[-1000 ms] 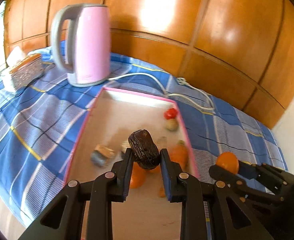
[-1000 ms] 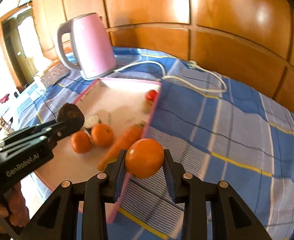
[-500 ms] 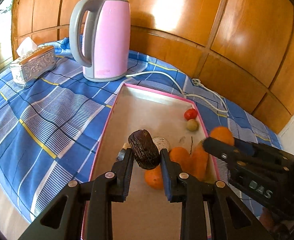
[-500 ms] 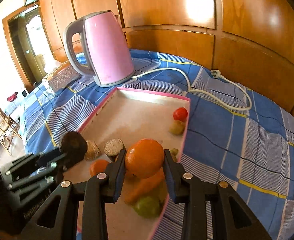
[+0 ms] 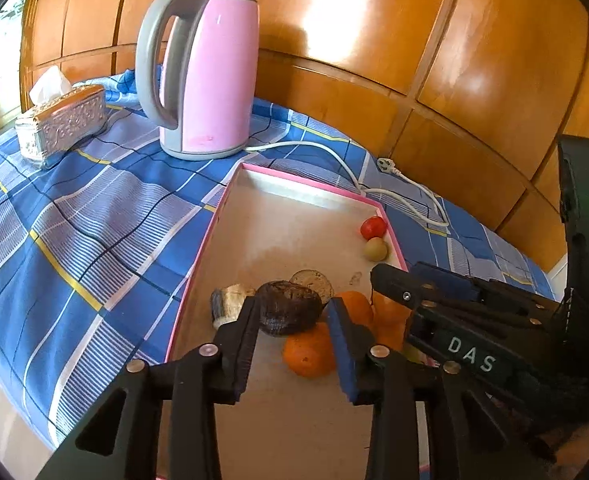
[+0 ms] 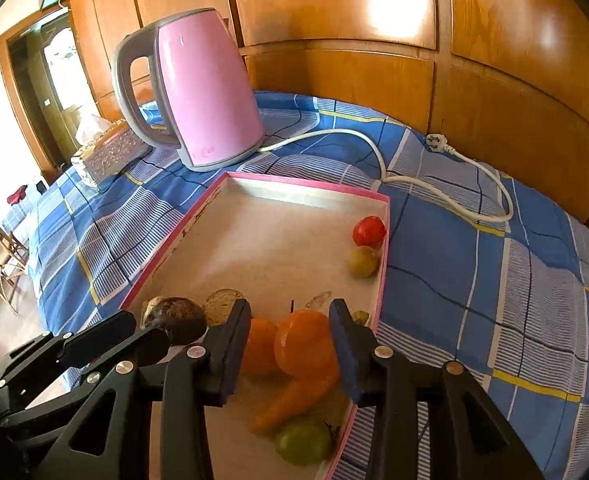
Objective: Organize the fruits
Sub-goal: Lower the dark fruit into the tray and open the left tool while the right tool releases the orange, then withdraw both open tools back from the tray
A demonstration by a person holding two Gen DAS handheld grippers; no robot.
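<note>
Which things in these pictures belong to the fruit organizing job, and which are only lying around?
Belong to the job:
- pink-rimmed tray
- dark wrinkled fruit, between the opening left gripper
- orange, between the opening right gripper
- red fruit
- green fruit

Just lying about:
- pink kettle
- white cord
- tissue box
- checked cloth

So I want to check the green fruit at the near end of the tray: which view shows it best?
The right wrist view. There the green fruit lies in plain sight in the tray's near corner, just past the carrot's tip. In the left wrist view the right gripper covers that corner, so the fruit cannot be made out.
</note>
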